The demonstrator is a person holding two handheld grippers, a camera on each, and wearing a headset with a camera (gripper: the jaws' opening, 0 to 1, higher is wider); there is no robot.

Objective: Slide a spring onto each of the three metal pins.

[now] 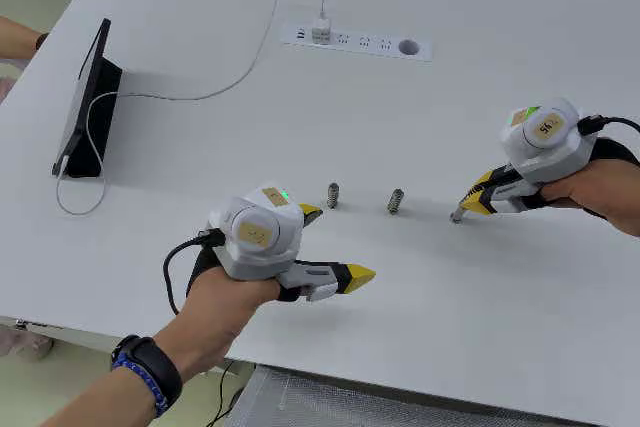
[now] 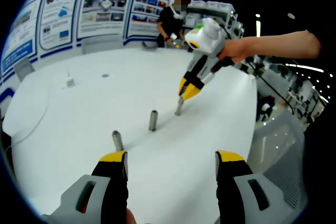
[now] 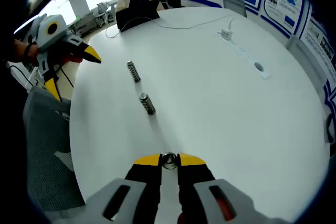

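White bench (image 1: 450,327): right hand-held gripper (image 1: 468,205) clenched on the third spring (image 1: 458,215), upright at 3 o'clock of two sprung pins (image 1: 333,195); left hand-held gripper (image 1: 338,245) hung open at their 6 o'clock.

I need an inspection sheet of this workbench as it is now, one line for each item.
Surface: white table, flat and bare where visible.
Job's things: first pin and second pin stand upright, each wearing a spring; third pin sits under the right gripper, and whether it has a spring cannot be told.
Clutter: tablet on a stand; power strip with a charger.
Grippers: left gripper open, holding nothing; right gripper shut on third pin.
Cables: white cable runs from charger to tablet; black cable at left gripper.
Surroundings: wall posters; a seated person across the table.
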